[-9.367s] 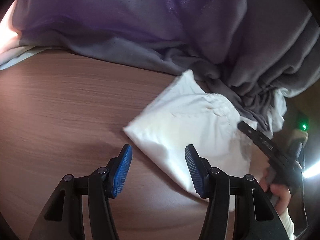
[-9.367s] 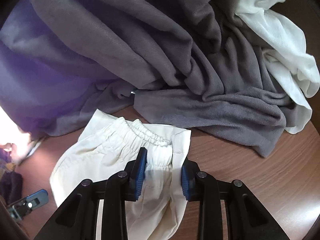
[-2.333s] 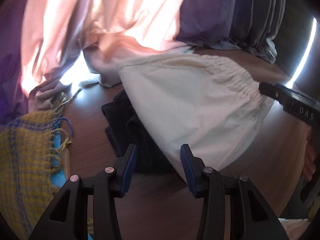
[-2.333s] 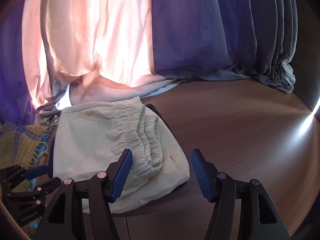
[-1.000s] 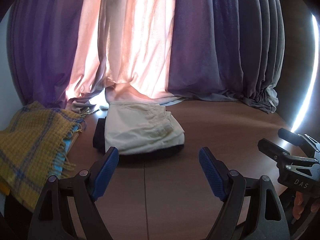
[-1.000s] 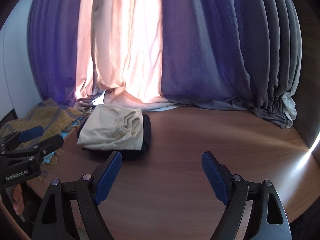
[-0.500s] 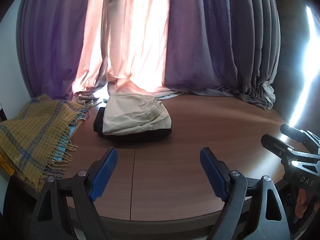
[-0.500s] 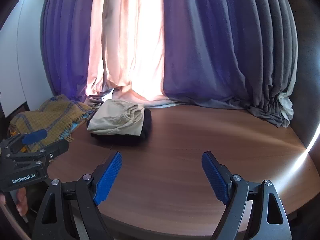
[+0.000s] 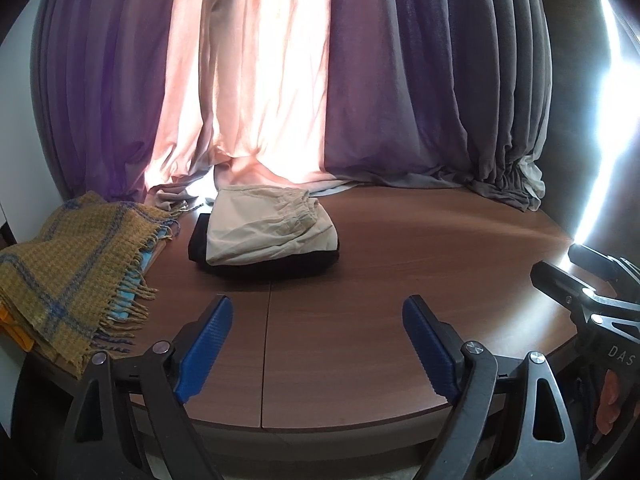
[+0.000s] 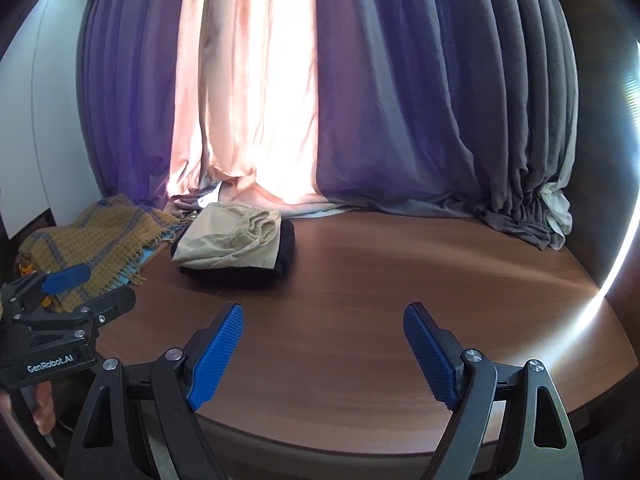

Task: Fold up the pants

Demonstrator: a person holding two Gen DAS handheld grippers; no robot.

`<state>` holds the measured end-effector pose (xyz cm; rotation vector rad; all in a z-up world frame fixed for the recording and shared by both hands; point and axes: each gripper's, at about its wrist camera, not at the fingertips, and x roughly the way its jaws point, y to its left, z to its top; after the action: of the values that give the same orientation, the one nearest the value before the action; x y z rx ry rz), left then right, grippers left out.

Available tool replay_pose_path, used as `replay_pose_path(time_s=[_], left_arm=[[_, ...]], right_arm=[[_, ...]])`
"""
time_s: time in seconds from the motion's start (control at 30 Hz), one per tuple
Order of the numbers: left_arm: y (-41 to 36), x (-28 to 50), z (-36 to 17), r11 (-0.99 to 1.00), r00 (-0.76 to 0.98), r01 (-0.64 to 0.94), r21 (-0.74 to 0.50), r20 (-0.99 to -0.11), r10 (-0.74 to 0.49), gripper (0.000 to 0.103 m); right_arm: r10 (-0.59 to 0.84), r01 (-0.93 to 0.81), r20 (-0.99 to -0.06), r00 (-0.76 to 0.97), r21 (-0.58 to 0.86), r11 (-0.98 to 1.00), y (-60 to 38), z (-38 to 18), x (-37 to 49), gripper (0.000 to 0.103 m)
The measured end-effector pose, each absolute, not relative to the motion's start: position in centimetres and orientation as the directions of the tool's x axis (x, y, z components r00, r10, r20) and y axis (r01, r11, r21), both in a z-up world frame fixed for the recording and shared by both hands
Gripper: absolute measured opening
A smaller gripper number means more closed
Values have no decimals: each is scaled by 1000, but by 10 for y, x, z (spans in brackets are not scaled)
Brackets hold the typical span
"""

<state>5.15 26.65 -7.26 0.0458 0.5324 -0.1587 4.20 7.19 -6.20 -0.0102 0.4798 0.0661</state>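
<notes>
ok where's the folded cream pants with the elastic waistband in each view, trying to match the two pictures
Left wrist view: the folded cream pants lie left of centre, mid-height, on top of a folded black garment.
Right wrist view: the pants sit further left, mid-height, on the same black garment.
Shared landmark: the mustard yellow plaid scarf with fringe, just left of the pile in both.

Pants atop dark garment, scarf left, curtain behind.

A home room: floor-length curtains, wooden table, fringed wool blanket, stacked folded clothes.
</notes>
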Motion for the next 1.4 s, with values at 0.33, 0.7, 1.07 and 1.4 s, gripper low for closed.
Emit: replay_pose_path(time_s=[0.33,0.7,1.07,1.4], left_arm=[[270,48,-72,987,852,158,-5,-504,-139,91],[273,48,-71,990,854,139,-9,-505,-124,100],[269,53,-70,989,838,146,-14,-529,-132,103],[265,54,-70,992,842,126,3,-530,-105,103]], right_arm=[[37,-40,-458,888,3,999,69,-61,34,83],[32,-34,-467,884,5,999,67,-64,34,83],[38,-38,-471,881,10,999,64,-65,42,83],[40,-38,-474,880,14,999,61,-65,46,83]])
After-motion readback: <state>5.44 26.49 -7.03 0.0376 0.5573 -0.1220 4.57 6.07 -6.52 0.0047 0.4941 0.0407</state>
